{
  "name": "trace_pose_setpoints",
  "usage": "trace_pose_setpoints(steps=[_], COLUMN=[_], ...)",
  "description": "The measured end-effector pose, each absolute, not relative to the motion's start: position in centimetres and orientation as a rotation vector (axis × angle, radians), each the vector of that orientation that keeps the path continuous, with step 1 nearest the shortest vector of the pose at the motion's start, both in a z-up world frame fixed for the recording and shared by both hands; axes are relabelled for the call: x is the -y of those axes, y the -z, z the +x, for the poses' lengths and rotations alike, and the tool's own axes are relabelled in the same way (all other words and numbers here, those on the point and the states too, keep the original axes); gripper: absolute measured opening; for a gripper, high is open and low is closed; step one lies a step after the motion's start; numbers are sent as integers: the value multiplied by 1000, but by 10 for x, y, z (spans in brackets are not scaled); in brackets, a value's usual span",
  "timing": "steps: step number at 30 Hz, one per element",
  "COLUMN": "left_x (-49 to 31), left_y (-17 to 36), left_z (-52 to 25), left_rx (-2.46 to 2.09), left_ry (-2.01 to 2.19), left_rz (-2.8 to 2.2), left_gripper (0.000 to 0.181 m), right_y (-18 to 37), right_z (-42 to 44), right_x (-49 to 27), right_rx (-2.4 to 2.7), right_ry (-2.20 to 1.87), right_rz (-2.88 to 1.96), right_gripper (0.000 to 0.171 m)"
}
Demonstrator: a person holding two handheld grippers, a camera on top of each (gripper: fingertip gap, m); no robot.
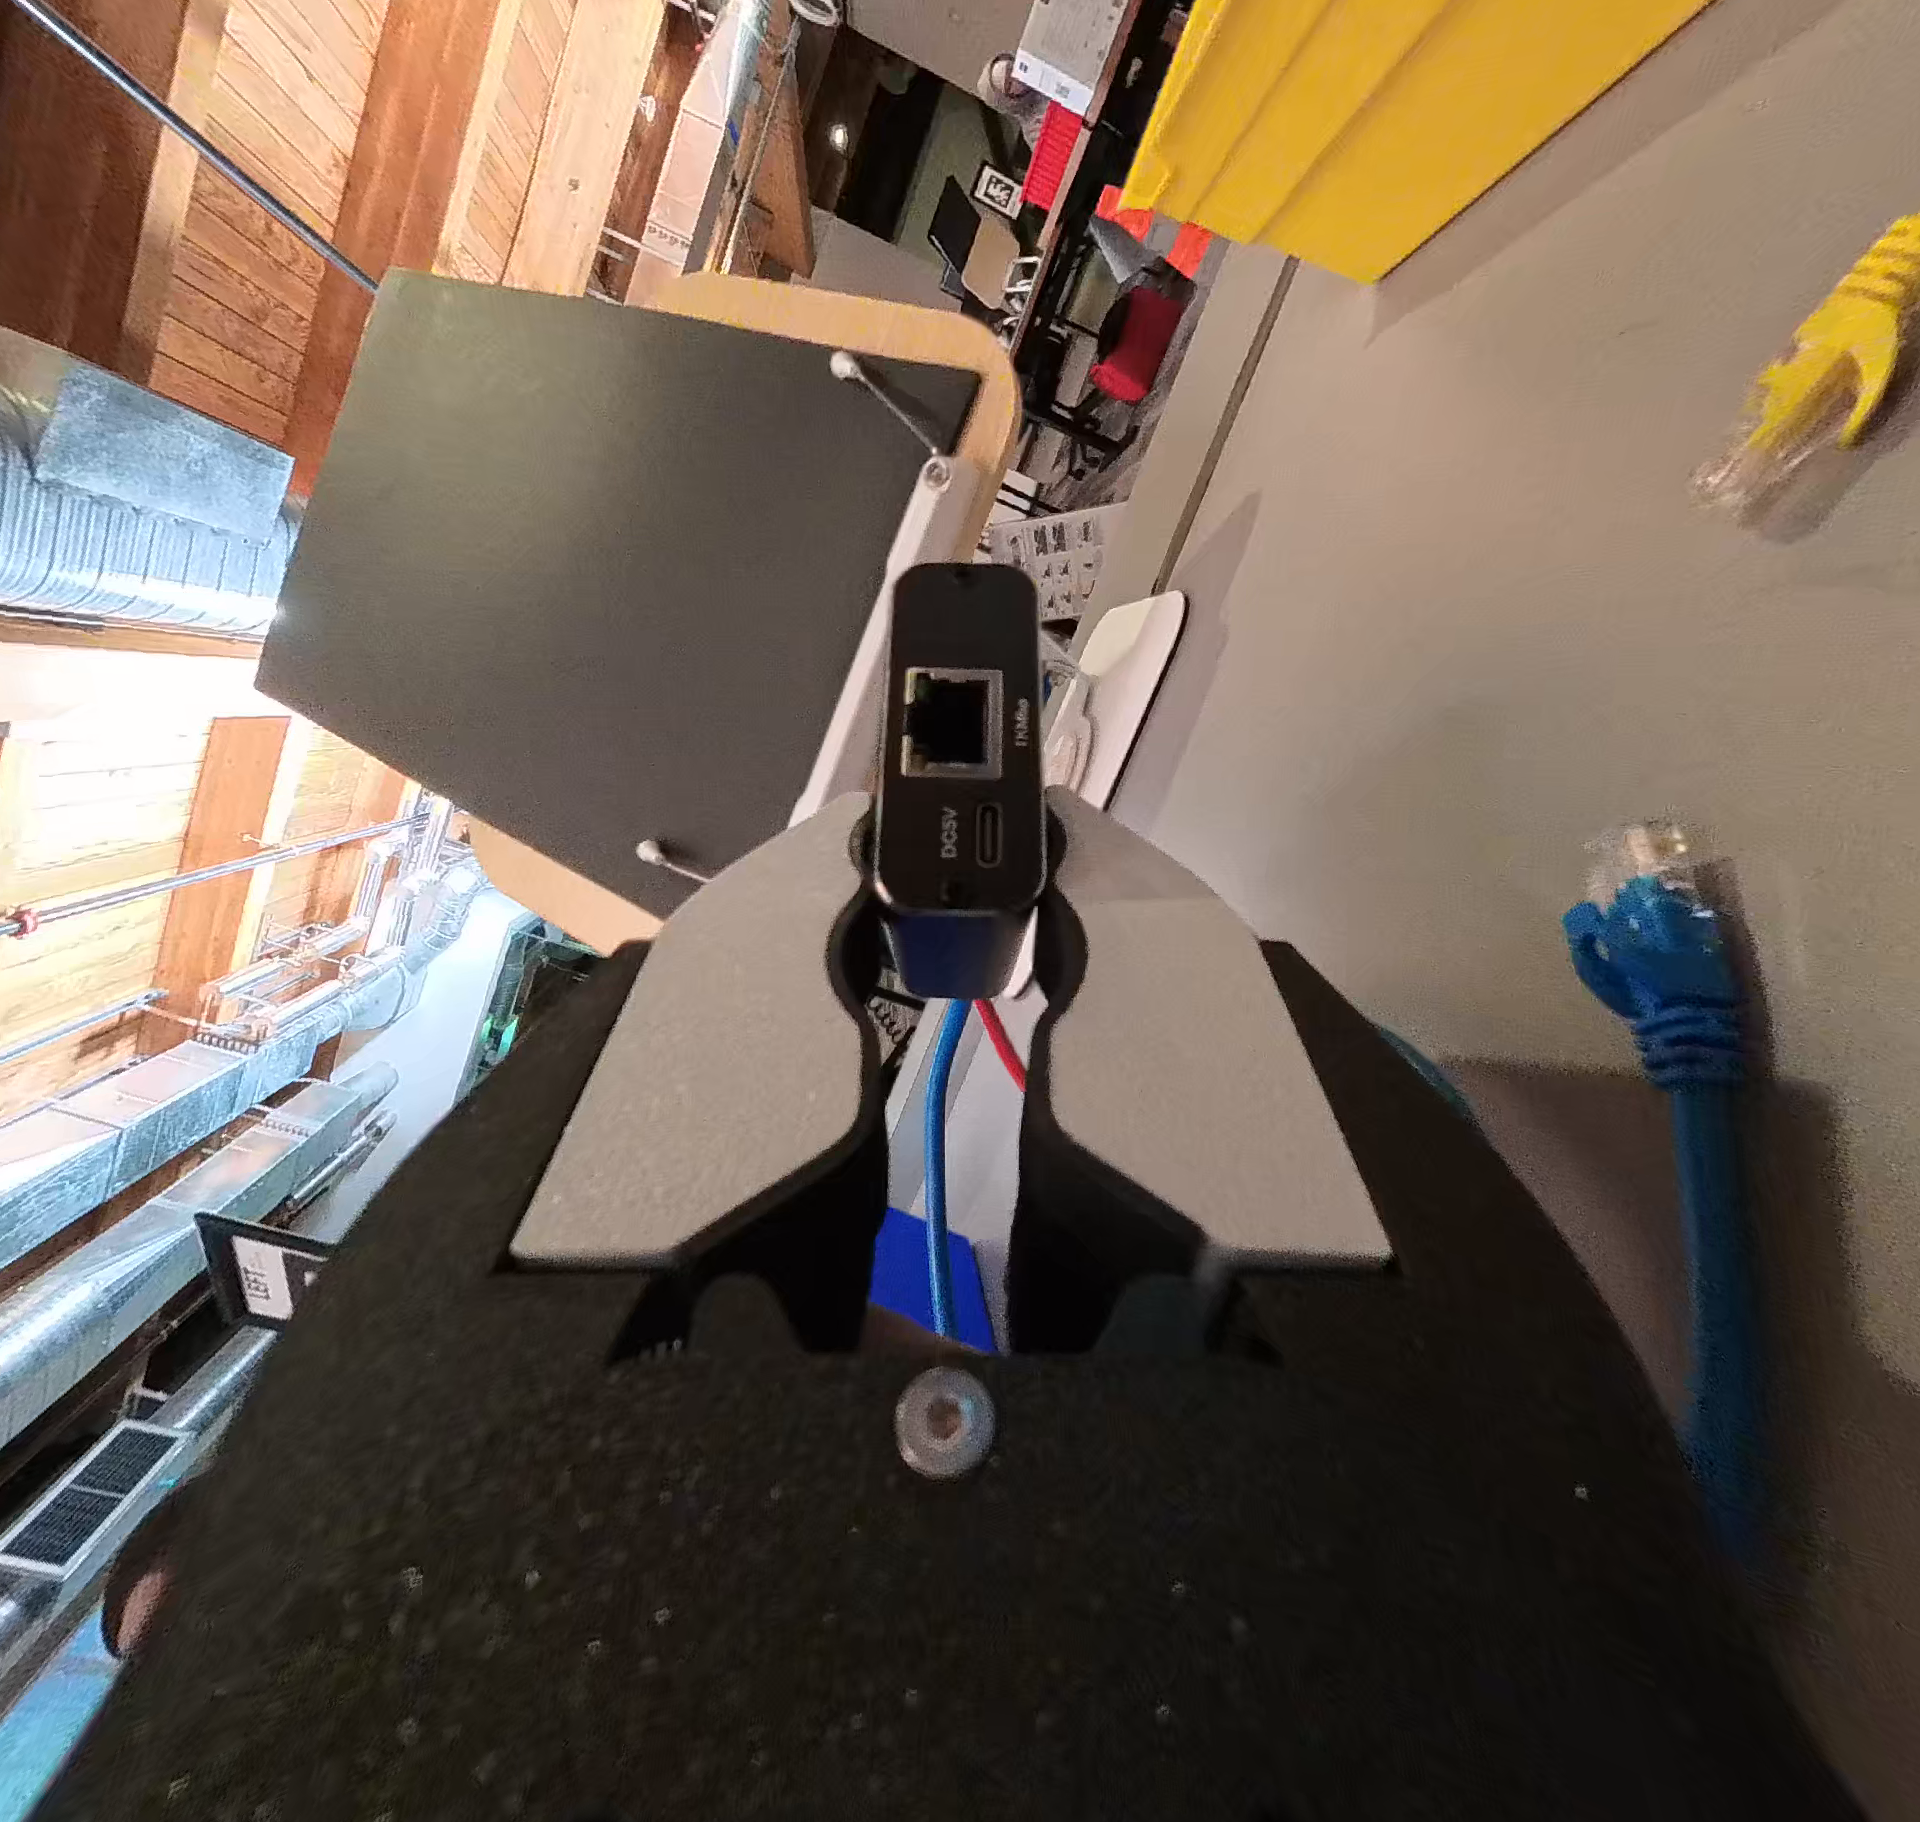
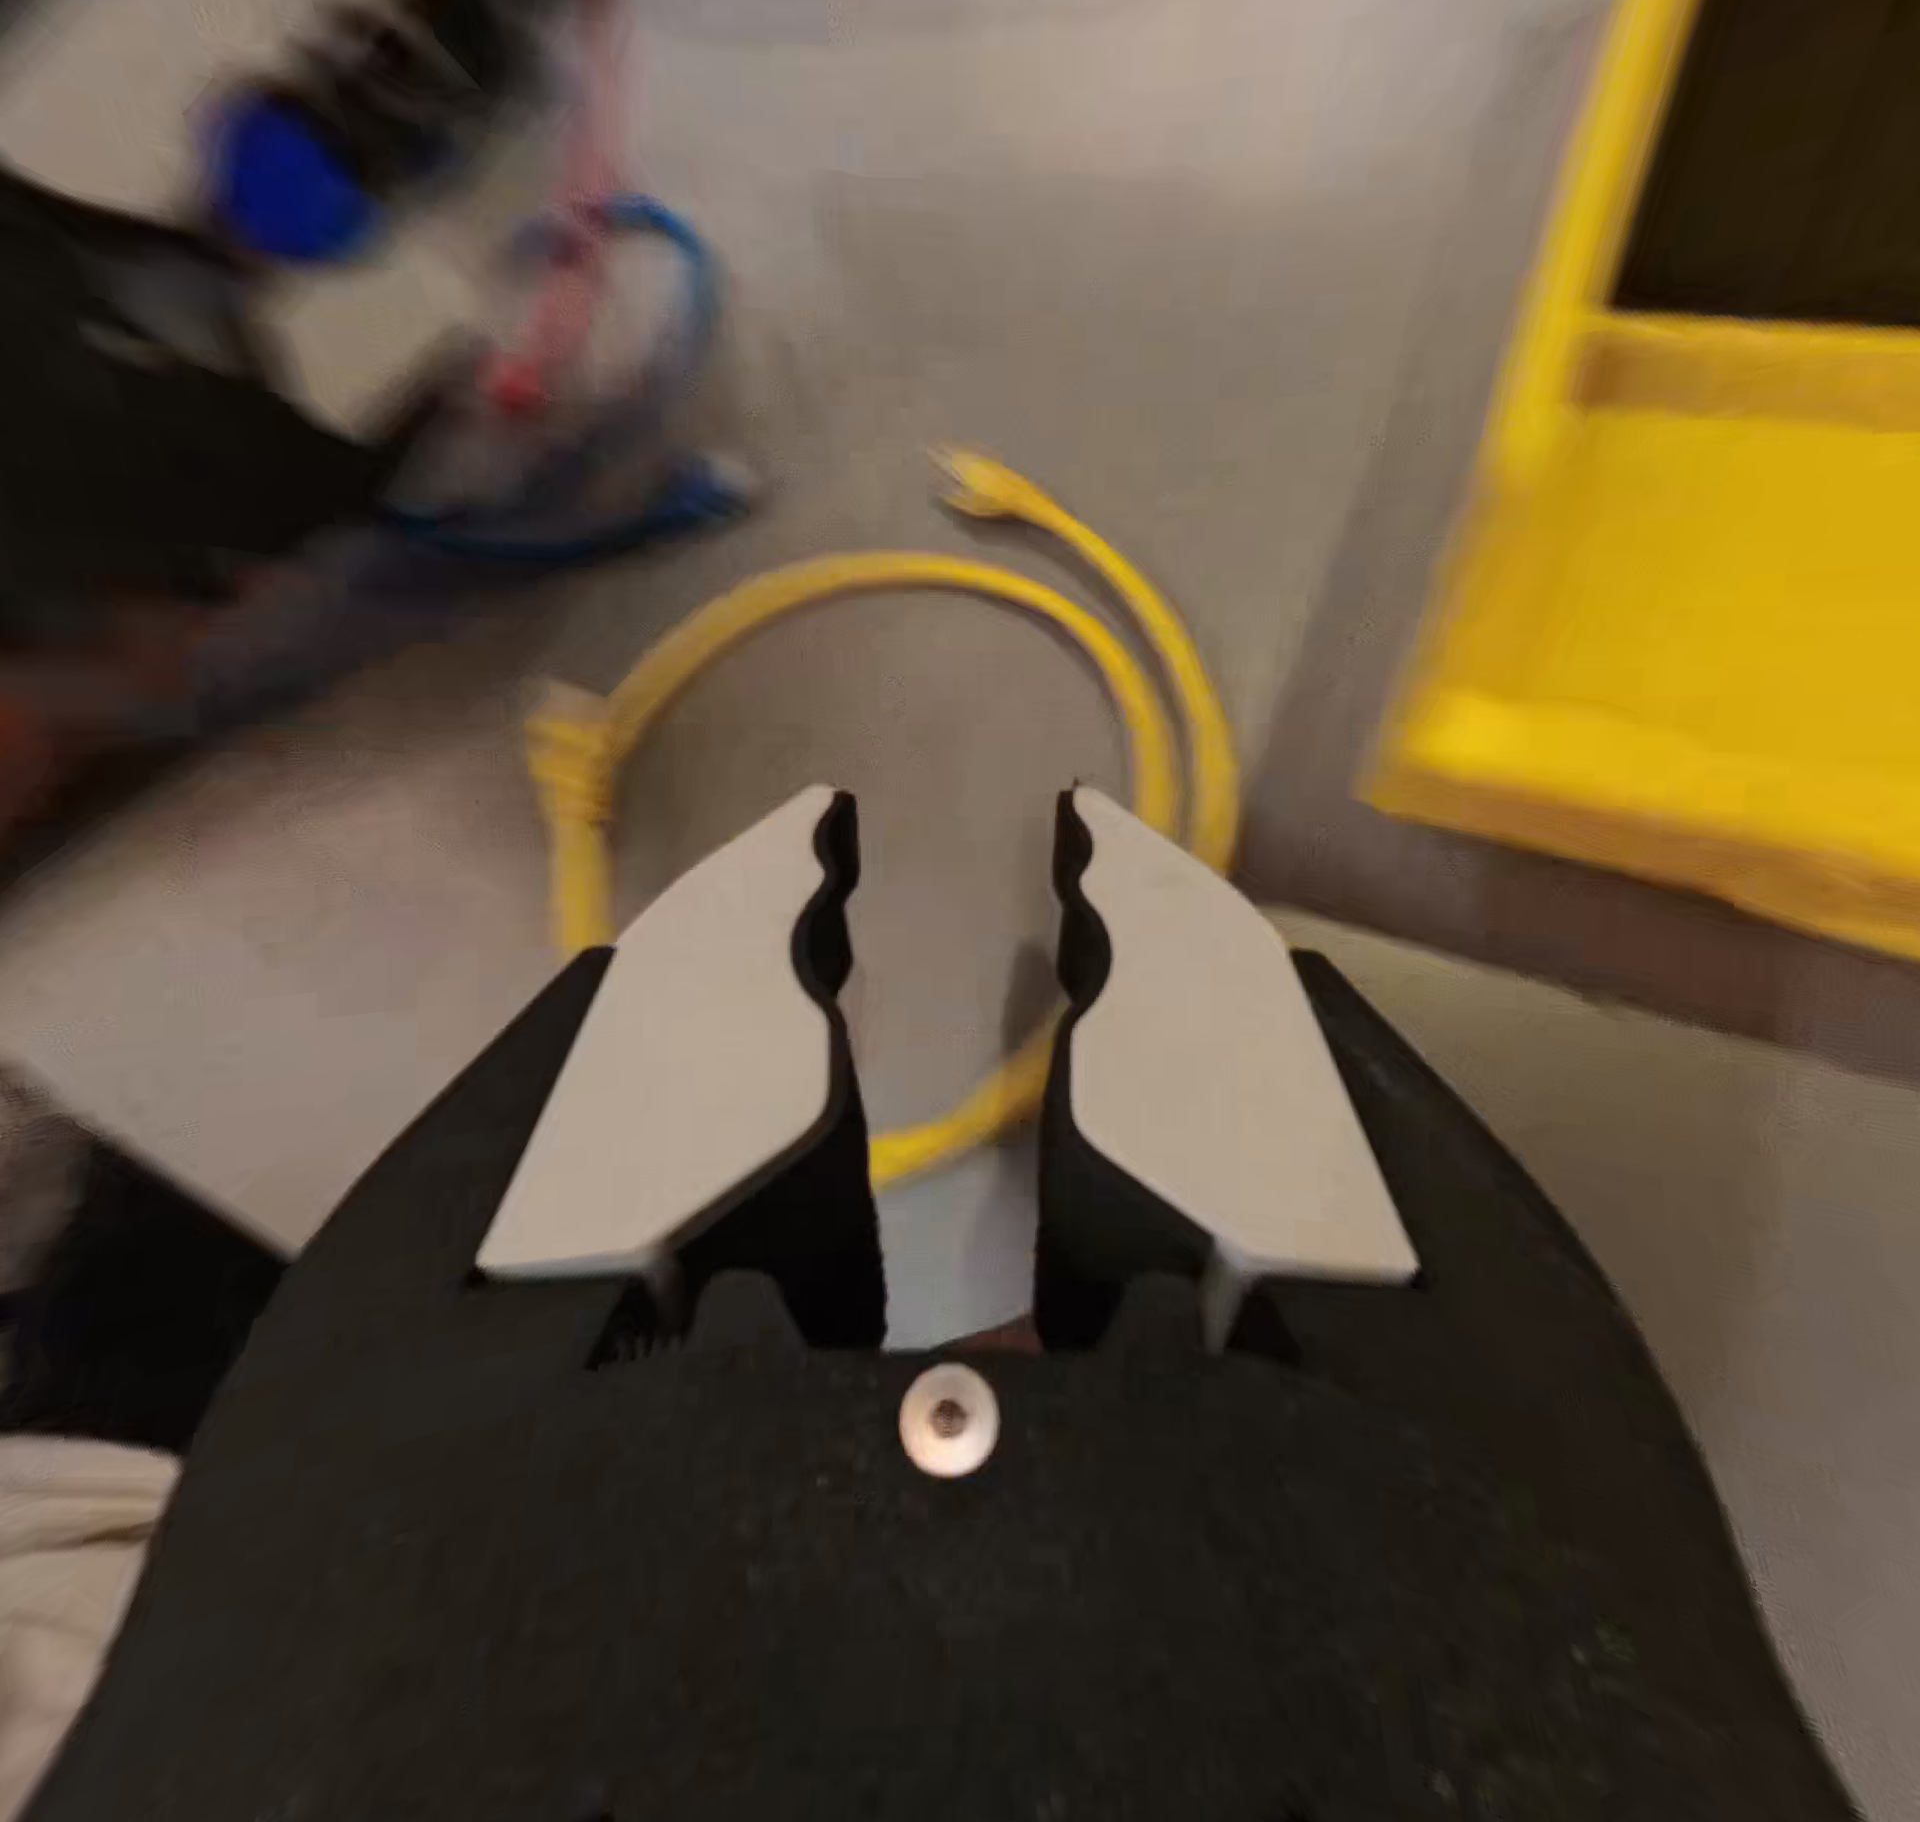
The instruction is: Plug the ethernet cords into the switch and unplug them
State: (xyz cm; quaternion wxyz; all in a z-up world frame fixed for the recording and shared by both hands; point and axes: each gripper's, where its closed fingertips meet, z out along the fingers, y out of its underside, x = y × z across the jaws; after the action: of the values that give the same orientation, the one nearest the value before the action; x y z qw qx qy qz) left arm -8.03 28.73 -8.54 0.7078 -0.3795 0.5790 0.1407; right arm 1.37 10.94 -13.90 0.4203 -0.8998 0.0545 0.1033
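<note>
My left gripper [image 1: 958,842] is shut on the small black switch [image 1: 961,733] and holds it upright in the air, its empty ethernet port facing the camera. A blue cord and a red cord run down from behind the switch between the fingers. A loose blue ethernet plug [image 1: 1652,951] and a yellow ethernet plug [image 1: 1829,359] lie on the grey table to the right. My right gripper [image 2: 956,816] is open and empty above the coiled yellow ethernet cord [image 2: 935,577]. The right wrist view is blurred; the other gripper with blue and red cords [image 2: 582,338] shows at upper left.
A yellow bin [image 2: 1662,577] stands on the grey table [image 2: 1039,214] at the right; it also shows in the left wrist view [image 1: 1403,58]. A white board [image 1: 1127,692] lies beyond the switch. A black-topped table and workshop clutter fill the background.
</note>
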Motion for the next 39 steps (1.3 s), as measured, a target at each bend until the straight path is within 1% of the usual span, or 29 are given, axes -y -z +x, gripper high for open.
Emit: trace_pose_setpoints(steps=[2, 7, 9, 10, 11, 14, 16, 19, 26, 29, 31, 32, 36, 39], left_x=[-285, -281, -282, -283, -284, -287, -289, -291, -290, -291, -291, -291, -291, -291], left_y=[88, 95, 95, 94, 93, 92, 92, 93, 96, 97, 96, 96, 96, 95], left_z=[-78, -74, -75, -76, -77, -79, -81, -82, -80, -80, -80, -80, -81, -81], left_rx=[-1301, -1333, -1332, -1329, -1327, -1319, -1316, -1315, -1328, -1330, -1329, -1330, -1328, -1328], left_ry=[-309, -305, -307, -306, -307, -308, -309, -305, -300, -300, -299, -300, -300, -299], left_rz=[-839, -836, -838, -841, -846, -856, -860, -871, -875, -877, -877, -877, -875, -875], left_gripper=[25, 25, 25, 25, 25, 25, 25, 25, 25, 25, 25, 25, 25, 25], right_y=[163, 196, 196, 196, 196, 193, 179, 130, -43, -91, -105, -103, -68, -35], right_z=[32, 52, 47, 46, 46, 41, 41, 48, 104, 142, 174, 190, 239, 243], right_x=[-95, -94, -100, -101, -100, -100, -100, -99, -77, -66, -66, -68, -95, -125], right_rx=[-177, -209, -197, -165, -125, -16, 29, 90, 93, 58, 39, 34, 152, 377], right_ry=[-184, 104, 92, 115, 154, 185, 235, 355, 726, 855, 935, 957, 960, 864], right_rz=[-2367, -2470, -2449, -2461, -2483, -2475, -2420, -2293, -1949, -1896, -1871, -1887, -1945, -1919], right_gripper=[42, 42, 20, 12, 8, 7, 7, 7, 7, 7, 7, 6, 7, 7])
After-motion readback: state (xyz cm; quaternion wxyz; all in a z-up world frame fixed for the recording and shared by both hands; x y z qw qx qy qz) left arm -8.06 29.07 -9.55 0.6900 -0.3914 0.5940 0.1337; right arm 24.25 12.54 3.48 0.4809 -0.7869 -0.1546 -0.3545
